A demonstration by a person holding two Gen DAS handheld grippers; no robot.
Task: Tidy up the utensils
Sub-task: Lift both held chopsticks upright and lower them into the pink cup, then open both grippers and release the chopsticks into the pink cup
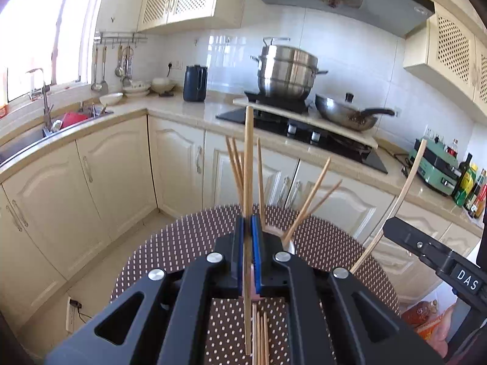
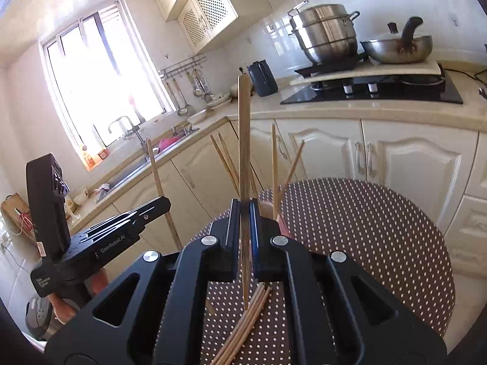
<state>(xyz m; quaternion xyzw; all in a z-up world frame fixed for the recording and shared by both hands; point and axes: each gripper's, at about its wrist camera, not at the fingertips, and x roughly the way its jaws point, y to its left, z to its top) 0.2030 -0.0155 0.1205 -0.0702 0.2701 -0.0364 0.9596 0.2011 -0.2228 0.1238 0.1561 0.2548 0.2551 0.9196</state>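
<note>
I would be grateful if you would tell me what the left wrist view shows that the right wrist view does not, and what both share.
Only the left wrist view shows the green appliance and the bottles at the right end of the counter.

Only the right wrist view shows the whole window and the rice cooker low on the left.

Both show a gripper shut on one upright chopstick: left gripper, right gripper. Both also show the dotted table, loose chopsticks lying on it, the steamer pot and the wok.
</note>
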